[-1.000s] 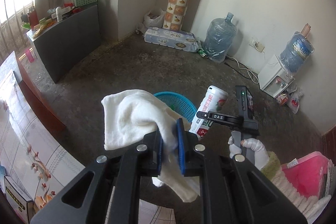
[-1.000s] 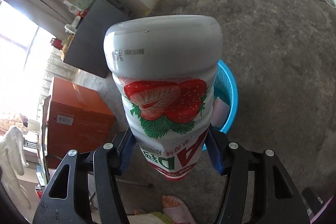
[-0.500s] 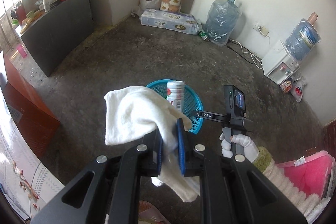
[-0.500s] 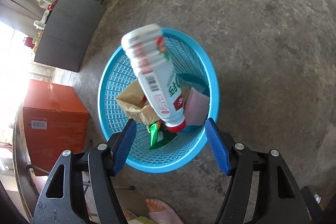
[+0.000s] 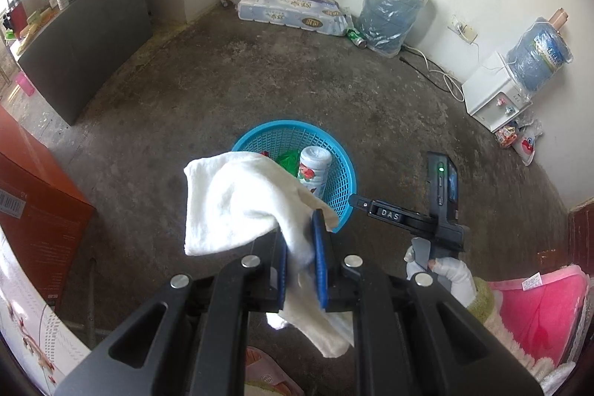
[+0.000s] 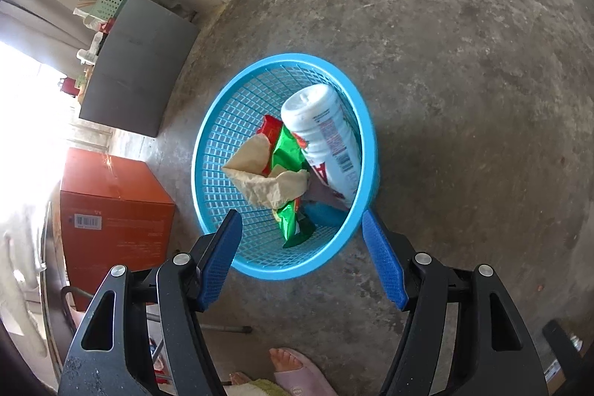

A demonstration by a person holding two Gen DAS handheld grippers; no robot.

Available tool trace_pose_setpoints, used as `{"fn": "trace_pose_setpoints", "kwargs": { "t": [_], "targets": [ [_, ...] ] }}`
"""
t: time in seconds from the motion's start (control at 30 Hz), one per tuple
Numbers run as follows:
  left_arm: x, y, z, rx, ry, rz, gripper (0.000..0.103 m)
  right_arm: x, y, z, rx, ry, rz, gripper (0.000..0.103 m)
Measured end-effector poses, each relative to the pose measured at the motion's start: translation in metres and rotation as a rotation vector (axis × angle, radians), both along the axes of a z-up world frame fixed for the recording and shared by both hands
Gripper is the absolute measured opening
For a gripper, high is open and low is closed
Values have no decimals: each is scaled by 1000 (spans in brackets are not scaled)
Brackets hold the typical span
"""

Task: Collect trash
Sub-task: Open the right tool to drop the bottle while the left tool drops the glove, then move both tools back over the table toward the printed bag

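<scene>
My left gripper (image 5: 301,221) is shut on a white cloth (image 5: 237,203) and holds it above the near rim of a blue mesh basket (image 5: 336,180) on the concrete floor. My right gripper (image 6: 301,221) is open and empty above the same basket (image 6: 208,136). A white strawberry-print bottle (image 6: 326,140) lies tilted inside the basket, against its right wall, and also shows in the left wrist view (image 5: 313,169). Beside it lie a green wrapper (image 6: 287,154), a red wrapper (image 6: 269,127) and crumpled brown paper (image 6: 265,180). The right gripper's body (image 5: 440,210) shows to the basket's right.
An orange box (image 6: 111,210) stands left of the basket, a dark cabinet (image 5: 81,36) behind it. Toilet-roll packs (image 5: 289,13), water jugs (image 5: 389,10) and a white dispenser (image 5: 490,95) line the far wall. A pink blanket (image 5: 534,310) lies at right. A slippered foot (image 6: 297,370) is below.
My right gripper opened and let go of the strawberry bottle, which fell into the basket and came to rest there. The left gripper, still holding the cloth, moved closer over the basket.
</scene>
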State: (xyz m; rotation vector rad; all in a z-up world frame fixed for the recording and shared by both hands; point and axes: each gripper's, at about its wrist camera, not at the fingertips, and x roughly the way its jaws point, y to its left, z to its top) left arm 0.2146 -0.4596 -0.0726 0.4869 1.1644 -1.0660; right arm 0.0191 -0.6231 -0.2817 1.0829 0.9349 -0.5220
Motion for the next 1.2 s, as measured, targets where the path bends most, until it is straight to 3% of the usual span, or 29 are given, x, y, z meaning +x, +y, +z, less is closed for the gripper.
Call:
{"fn": "trace_pose_setpoints", "kwargs": {
  "t": [0.2,0.27,0.3,0.33,0.43,0.5,0.67,0.83,1.07,1.2],
  "targets": [
    [20,-60,-54,93,116,30,13,-32,21,10,31,-29,-29,65],
    [28,-79,-73,113,115,63,25,-43,25,13,39,-32,-44,65],
    [33,-85,-82,120,114,93,39,-48,28,14,43,-35,-52,65],
    [36,-88,-88,121,118,121,46,-53,29,15,48,-34,-60,65],
    [44,-92,-103,138,150,187,55,-67,34,16,58,-28,-72,65],
    [46,-86,-104,135,169,215,56,-73,36,16,59,-21,-73,65],
    [41,-67,-79,109,125,192,56,-79,40,20,49,-21,-74,65],
    [30,-29,-29,49,85,141,56,-70,47,35,17,-56,-39,65],
    [6,80,43,-117,1,150,58,-53,68,69,-46,-126,53,65],
    [-9,150,68,-195,-87,241,58,-41,86,92,-97,-155,120,65]
  ]
}}
